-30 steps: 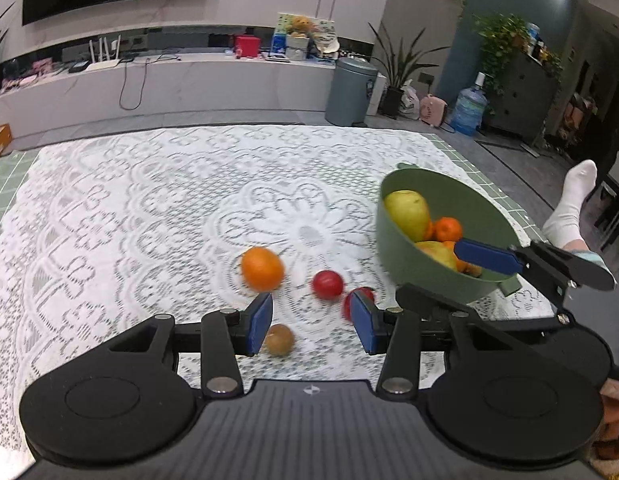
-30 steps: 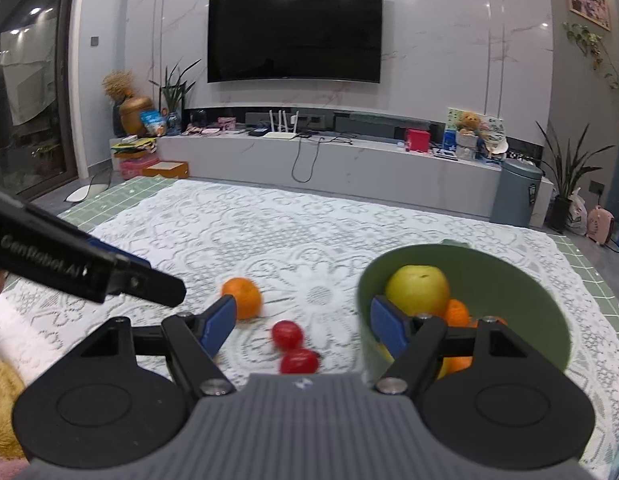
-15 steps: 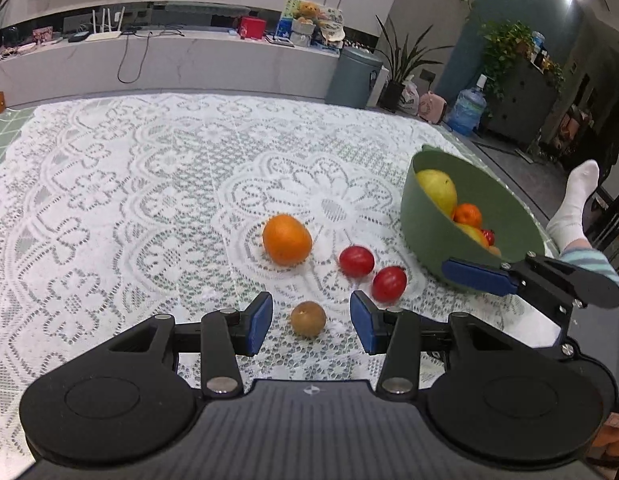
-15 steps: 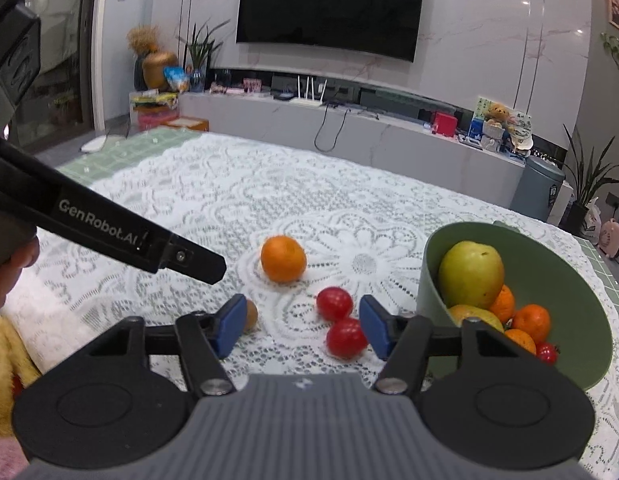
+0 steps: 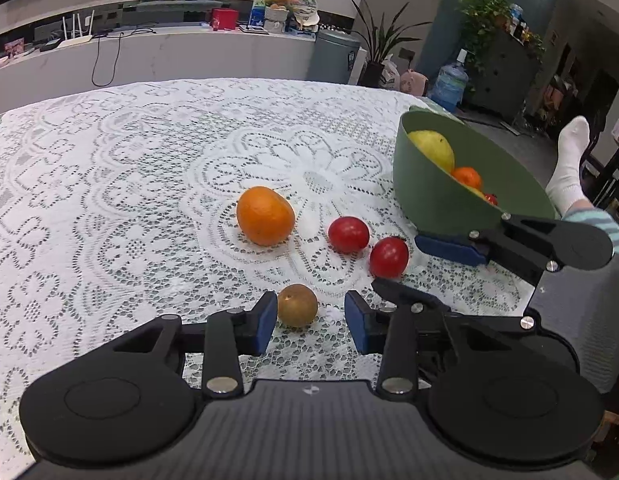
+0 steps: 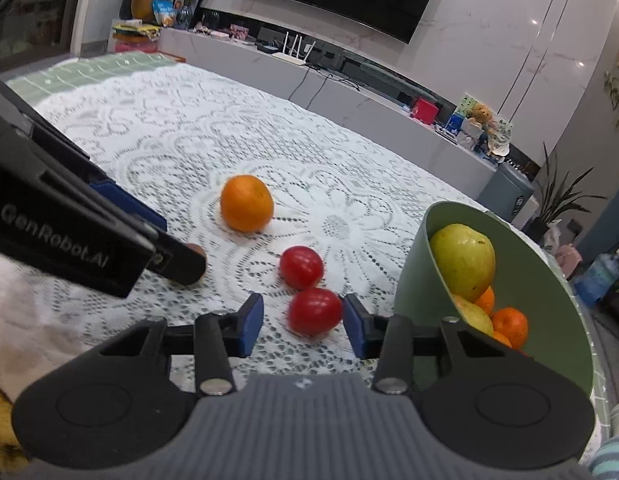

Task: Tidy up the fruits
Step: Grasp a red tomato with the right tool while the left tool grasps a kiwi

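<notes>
You are at the picking step with both hands at once: four fruits lie loose on the tabletop (image 5: 109,160) and the green bowl (image 6: 541,280) already holds a pear, some small oranges and something red.

Your left claw (image 5: 310,322) is spread apart, and the small brown fruit (image 5: 297,305) sits between its blue pads, closer to the left pad. It seems not yet touched, though the view is too flat to be sure of this. Your right claw (image 6: 303,322) is also released, with the nearer tomato (image 6: 315,311) between its pads and almost against the right one. The second tomato (image 6: 301,267) is just behind it, and the big orange (image 6: 247,203) is further back, apart from the others.

For the next move, I think you should center each fruit between the pads, then close gently, because both are round and can roll on the lace. The tomato is soft, so press only lightly. After this, lift and carry them over the rim of the bowl, which stands just beside the right claw.
</notes>
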`<move>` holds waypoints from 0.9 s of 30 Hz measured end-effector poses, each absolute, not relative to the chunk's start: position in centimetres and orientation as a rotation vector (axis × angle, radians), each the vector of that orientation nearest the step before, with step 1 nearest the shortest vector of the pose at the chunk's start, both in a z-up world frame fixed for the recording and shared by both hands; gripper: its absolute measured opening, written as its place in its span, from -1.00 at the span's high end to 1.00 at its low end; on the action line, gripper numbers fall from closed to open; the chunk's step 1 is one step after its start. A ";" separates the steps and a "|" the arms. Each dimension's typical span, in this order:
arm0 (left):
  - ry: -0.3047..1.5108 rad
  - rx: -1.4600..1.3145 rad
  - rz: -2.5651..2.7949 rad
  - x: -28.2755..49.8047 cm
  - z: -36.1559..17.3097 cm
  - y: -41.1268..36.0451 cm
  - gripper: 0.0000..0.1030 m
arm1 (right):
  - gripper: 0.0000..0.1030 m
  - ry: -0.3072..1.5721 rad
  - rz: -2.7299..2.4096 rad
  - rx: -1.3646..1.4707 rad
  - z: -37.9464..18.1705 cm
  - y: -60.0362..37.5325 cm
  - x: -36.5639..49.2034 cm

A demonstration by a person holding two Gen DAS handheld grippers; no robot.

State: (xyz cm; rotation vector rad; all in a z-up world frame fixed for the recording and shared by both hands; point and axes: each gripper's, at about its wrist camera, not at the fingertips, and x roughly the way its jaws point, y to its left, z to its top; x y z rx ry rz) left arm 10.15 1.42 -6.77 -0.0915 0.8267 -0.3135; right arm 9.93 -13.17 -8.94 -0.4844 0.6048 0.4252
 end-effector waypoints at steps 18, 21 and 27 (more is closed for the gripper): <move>0.835 -0.052 -0.302 10.7 -8.4 1.2 0.36 | 0.39 0.643 0.386 -0.502 -10.5 -12.6 12.0; 0.833 -0.050 -0.305 10.7 -8.4 1.2 0.39 | 0.42 0.649 0.381 -0.502 -10.6 -12.7 12.2; 0.832 -0.050 -0.309 10.6 -8.3 1.1 0.43 | 0.43 0.647 0.384 -0.507 -10.6 -12.6 12.3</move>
